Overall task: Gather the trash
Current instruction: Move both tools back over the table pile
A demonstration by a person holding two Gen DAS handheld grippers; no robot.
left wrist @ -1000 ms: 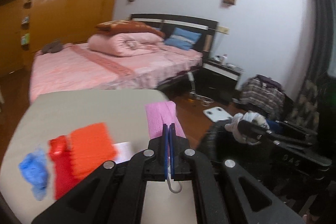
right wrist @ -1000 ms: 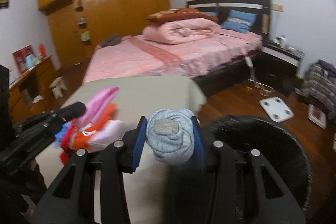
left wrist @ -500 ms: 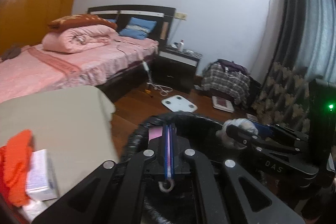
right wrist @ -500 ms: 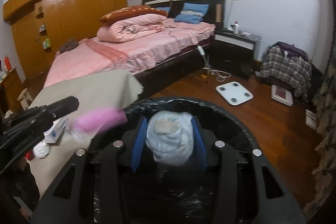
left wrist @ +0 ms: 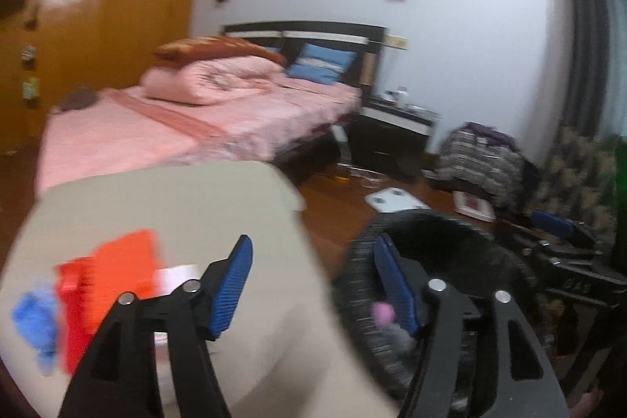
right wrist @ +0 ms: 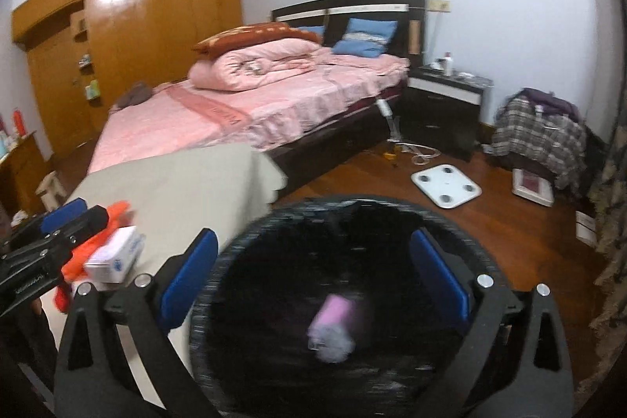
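While blurred, pink wrapper [right wrist: 333, 316] inside round black bin [right wrist: 243, 245]

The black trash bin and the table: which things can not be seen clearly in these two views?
- Pink item in bin, right wrist view: motion-blurred, kind unclear.
- Bin's bottom: dark, unreadable.
- Red, orange, blue items on table, left wrist view: blurred.
- White box: print too small.

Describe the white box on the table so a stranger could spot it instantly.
Start at the beige table in front of the pink bed. Near its left edge lies a pile of orange and red items. The white box rests against them, the only white, hard-edged carton there.
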